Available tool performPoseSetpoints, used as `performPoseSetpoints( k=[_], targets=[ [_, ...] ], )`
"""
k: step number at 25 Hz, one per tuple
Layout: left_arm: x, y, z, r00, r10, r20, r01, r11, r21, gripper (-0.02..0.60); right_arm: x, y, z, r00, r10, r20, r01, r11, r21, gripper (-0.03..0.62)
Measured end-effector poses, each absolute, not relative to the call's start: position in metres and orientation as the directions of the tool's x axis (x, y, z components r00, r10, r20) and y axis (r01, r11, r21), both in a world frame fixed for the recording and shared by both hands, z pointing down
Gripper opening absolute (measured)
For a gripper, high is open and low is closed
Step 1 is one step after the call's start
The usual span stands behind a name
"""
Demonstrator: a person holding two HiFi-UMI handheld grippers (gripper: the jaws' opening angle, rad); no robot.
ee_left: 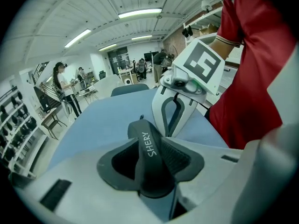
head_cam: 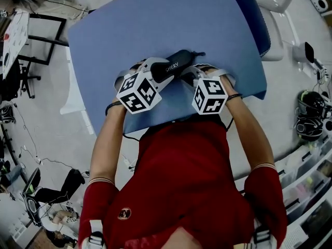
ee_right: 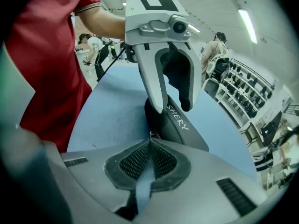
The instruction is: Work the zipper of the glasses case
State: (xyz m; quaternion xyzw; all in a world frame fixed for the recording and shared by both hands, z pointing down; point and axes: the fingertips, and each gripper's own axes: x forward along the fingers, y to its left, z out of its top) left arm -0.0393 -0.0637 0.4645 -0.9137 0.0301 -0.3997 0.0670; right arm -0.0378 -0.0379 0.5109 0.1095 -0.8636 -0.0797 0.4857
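Note:
A black glasses case (head_cam: pixel 179 62) printed SHERY lies on the blue table (head_cam: pixel 155 25) just in front of the person. My left gripper (head_cam: pixel 172 68) straddles its near end. In the left gripper view the case (ee_left: pixel 147 153) runs between the two pads with the jaws wide and not pressing. In the right gripper view those fingers (ee_right: pixel 159 97) hang over the case (ee_right: pixel 180 125). My right gripper (ee_right: pixel 150 141) is shut, its tips at the case's end, where the small metal zipper pull (ee_right: pixel 150 135) shows pinched. Head view: right gripper (head_cam: pixel 190 74) beside the left.
A dark blue chair (head_cam: pixel 257 19) stands at the table's far right corner. Racks (ee_left: pixel 18 125) and people (ee_left: pixel 63 85) are in the background. Storage bins (head_cam: pixel 311 180) sit on the floor at the right, and cables and gear (head_cam: pixel 52 191) lie at the left.

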Motion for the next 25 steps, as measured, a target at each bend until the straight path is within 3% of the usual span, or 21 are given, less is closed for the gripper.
performPoseSetpoints(
  k=[10,25],
  targets=[
    [-0.01,-0.046,0.456,0.678,-0.031,0.734,0.089,-0.988,-0.124,0.137,0.004,-0.027,0.506,-0.487,-0.201,0.85,0.045,0.966,0.254,0.002],
    [0.011,-0.035,0.466,0.679,0.053,0.732,0.082,-0.997,-0.004,0.137,0.021,-0.014,0.515,-0.473,-0.246,0.846,-0.114,0.969,0.218,0.002]
  ],
)
